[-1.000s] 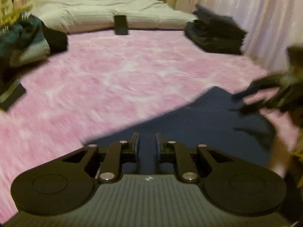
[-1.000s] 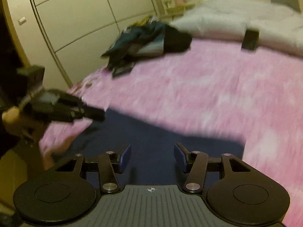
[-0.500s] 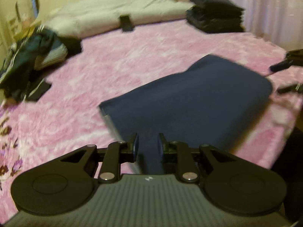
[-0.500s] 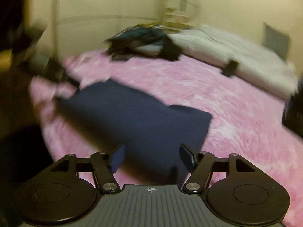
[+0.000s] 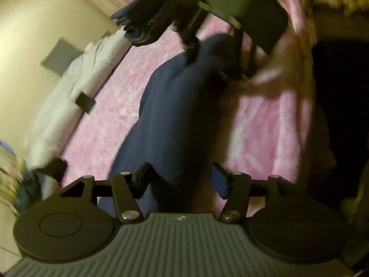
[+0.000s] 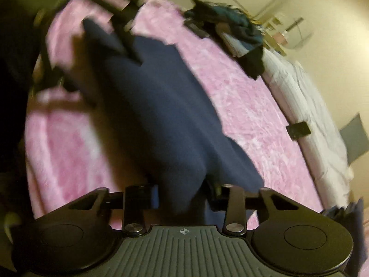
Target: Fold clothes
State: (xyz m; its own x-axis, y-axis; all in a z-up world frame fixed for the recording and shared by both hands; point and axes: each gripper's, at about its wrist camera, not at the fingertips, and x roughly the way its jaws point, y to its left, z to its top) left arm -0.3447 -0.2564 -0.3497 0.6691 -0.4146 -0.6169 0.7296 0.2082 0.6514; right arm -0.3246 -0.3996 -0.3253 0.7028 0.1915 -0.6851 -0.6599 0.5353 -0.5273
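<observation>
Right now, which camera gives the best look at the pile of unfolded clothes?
The right wrist view: the unfolded pile sits whole on the pink blanket. The left wrist view catches only a blurred scrap of it at the frame's edge.

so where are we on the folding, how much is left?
Done: a stack of dark folded clothes sits at the far edge of the pink blanket. In hand: the navy garment, folded to a long strip; the left gripper is opening around one end, the right gripper closing on the other. Left: its final fold, plus the unfolded heap by the white bedding.
</observation>
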